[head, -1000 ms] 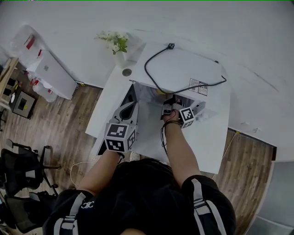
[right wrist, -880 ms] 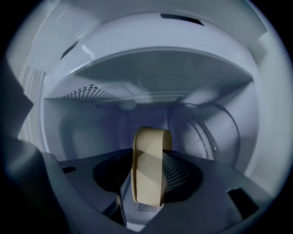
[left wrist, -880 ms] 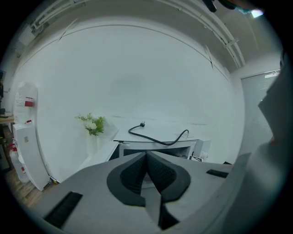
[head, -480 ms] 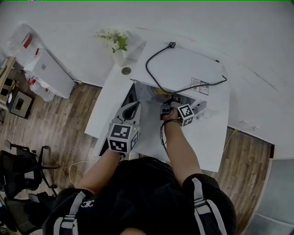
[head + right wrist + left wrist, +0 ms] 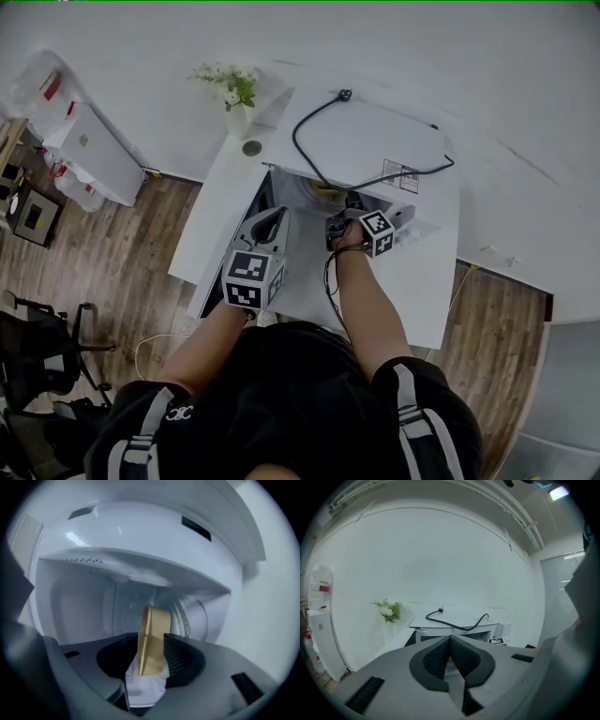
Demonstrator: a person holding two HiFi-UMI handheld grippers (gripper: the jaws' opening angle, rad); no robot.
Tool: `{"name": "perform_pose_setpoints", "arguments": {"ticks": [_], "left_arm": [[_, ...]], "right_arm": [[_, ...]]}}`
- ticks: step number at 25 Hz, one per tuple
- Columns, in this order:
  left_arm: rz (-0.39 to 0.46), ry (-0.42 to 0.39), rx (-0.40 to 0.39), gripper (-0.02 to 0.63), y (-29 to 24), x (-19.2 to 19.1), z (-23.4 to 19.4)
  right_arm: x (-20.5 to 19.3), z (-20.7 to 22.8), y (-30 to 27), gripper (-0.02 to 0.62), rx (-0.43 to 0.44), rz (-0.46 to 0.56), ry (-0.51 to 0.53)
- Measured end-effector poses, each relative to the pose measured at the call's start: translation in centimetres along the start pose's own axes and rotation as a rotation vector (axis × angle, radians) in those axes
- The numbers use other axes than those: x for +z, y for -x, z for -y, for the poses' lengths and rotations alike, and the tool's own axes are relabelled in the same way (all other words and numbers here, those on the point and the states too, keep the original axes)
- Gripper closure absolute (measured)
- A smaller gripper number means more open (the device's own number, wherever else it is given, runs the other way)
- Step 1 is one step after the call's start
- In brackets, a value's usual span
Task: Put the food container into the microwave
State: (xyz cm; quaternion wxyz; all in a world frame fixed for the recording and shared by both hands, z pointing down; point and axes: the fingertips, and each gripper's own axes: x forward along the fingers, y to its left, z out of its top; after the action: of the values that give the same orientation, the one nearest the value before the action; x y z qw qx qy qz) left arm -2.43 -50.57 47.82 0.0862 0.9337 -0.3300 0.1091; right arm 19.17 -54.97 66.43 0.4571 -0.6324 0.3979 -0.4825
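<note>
Tan food container (image 5: 152, 641) is pinched edge-on in the right tongs (image 5: 152, 660), right at the mouth of the microwave (image 5: 140, 536), with the open cavity dead ahead. Did anything actually move in the last second?

@op barely. In the head view the right tongs sit in pretty much the same spot at the microwave's front, maybe a hair farther in. I'd call it a slow final push, not a stall.

So it's not set down yet?

@op nope. The tongs are clamped on it and I can't see it touching the cavity floor. The left tongs (image 5: 451, 641) are pressed together on nothing, parked on the near left above the table (image 5: 427, 291) — also about where they were a second ago. Nothing looks to be blocking the opening. My guess is the container has to go deeper and level out before it gets released — tilted like that, it could tip if let go early.
</note>
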Motion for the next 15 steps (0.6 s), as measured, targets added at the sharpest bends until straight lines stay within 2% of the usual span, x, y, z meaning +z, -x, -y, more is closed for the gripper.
{"name": "perform_pose_setpoints", "arguments": {"ticks": [4,9,11,15], "left_arm": [[0.001,0.006,-0.012,0.591,-0.3,-0.2,0.4],[-0.004,0.008,-0.035,0.591,-0.8,-0.3,1.4],[-0.008,0.005,-0.045,0.591,-1.1,-0.4,1.9],[-0.011,0.009,-0.055,0.591,-1.9,-0.4,2.6]], "right_arm": [[0.3,-0.1,1.2,0.42,0.016,-0.007,0.02],[-0.2,-1.0,3.3,0.559,0.045,-0.051,0.123],[-0.5,-1.4,4.3,0.594,0.06,-0.069,0.17],[-1.1,-3.2,6.6,0.594,0.113,-0.116,0.308]]}}
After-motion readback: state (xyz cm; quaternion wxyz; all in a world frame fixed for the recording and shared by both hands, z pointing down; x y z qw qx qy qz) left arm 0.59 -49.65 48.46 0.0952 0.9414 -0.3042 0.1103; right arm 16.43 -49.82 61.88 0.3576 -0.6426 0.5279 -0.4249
